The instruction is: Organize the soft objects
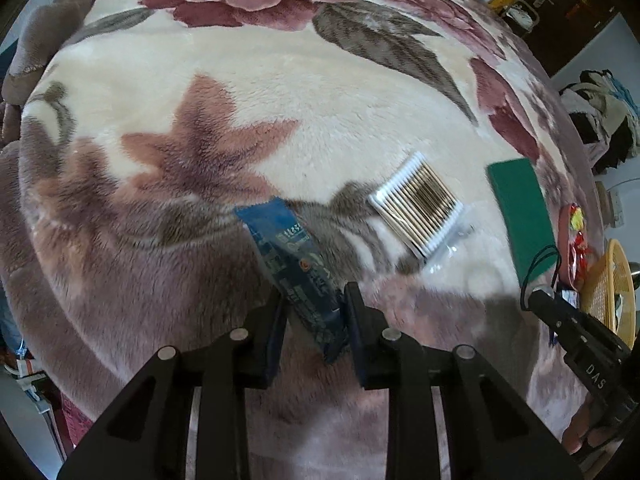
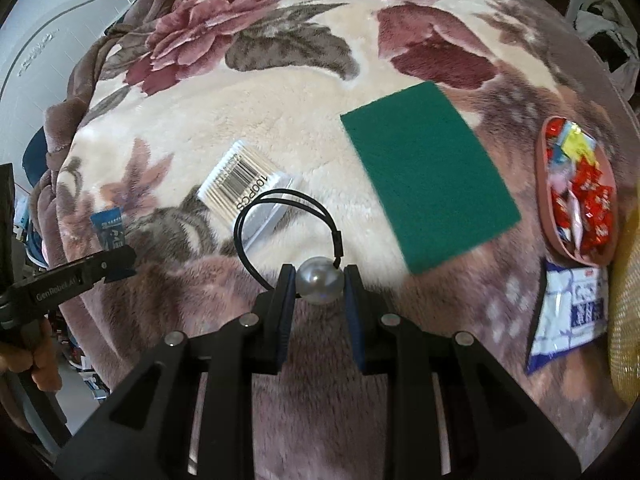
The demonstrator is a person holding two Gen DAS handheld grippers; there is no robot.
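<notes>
My left gripper (image 1: 314, 300) is shut on a blue sachet (image 1: 294, 264), held above the floral blanket (image 1: 248, 92). My right gripper (image 2: 319, 276) is shut on the silver pearl bead of a black hair tie (image 2: 320, 280); its elastic loop (image 2: 244, 216) sticks out forward. A bag of cotton swabs (image 1: 418, 200) lies on the blanket ahead, also in the right wrist view (image 2: 240, 184). A green scouring pad (image 2: 428, 180) lies to its right, also in the left wrist view (image 1: 520, 208). The left gripper with the sachet shows at the left of the right wrist view (image 2: 108, 236).
A pink dish of wrapped candies (image 2: 576, 196) sits at the right, with a blue-white packet (image 2: 568, 316) below it. A yellow woven basket (image 1: 608, 288) stands at the far right edge. Clothes pile and a door lie beyond the bed.
</notes>
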